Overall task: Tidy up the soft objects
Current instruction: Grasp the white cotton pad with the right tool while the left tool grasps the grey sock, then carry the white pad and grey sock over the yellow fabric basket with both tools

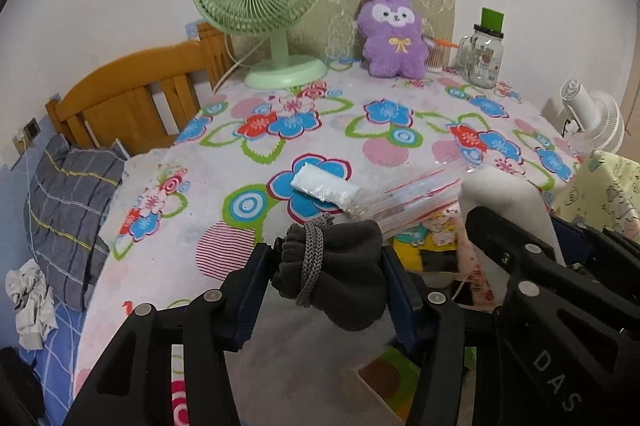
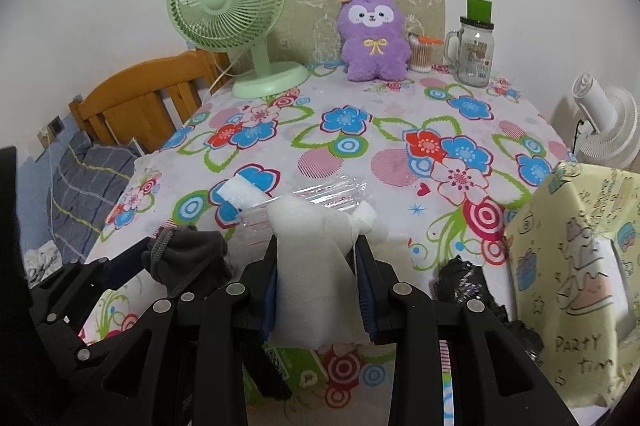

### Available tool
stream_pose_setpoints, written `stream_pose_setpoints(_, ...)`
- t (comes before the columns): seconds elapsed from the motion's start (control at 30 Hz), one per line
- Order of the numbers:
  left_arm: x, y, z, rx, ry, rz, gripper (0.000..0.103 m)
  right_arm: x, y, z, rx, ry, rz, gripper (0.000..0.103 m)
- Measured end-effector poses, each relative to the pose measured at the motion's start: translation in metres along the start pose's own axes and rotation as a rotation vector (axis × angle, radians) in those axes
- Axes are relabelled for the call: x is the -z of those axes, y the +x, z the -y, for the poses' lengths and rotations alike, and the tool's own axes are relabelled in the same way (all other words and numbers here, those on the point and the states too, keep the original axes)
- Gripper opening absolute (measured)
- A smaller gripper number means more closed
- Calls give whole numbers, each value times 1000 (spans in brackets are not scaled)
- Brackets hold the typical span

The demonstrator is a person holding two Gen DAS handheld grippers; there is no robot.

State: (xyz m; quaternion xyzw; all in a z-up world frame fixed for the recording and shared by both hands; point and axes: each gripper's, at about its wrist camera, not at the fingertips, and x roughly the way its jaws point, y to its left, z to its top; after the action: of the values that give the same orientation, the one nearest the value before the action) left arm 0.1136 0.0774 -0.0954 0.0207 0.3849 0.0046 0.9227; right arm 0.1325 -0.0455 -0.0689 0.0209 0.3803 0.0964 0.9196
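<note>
My left gripper (image 1: pixel 330 266) is shut on a dark grey drawstring pouch (image 1: pixel 336 270), held above the near edge of the flowered table (image 1: pixel 248 186). The pouch also shows in the right wrist view (image 2: pixel 188 258). My right gripper (image 2: pixel 318 278) is shut on a white cloth bundle (image 2: pixel 312 266), which also shows in the left wrist view (image 1: pixel 504 202). A clear zip bag (image 2: pixel 320 198) with a white folded pad (image 1: pixel 320 186) beside it lies on the table just ahead of both grippers. A purple plush toy (image 2: pixel 374 38) sits at the back.
A green desk fan (image 2: pixel 228 10) stands back left, a glass jar (image 2: pixel 476 50) and cotton swabs (image 2: pixel 420 56) back right. A yellow printed box (image 2: pixel 576 286) is at the right, black crumpled plastic (image 2: pixel 460 282) beside it. A white fan (image 2: pixel 604 122) and wooden bedhead (image 1: pixel 132 98) flank the table.
</note>
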Motion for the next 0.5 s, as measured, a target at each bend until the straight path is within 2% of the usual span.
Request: stream_pose_setpoints(0.5,-7,-70,28,26,12,95,56,-7,-75,11,22,-11,106,36)
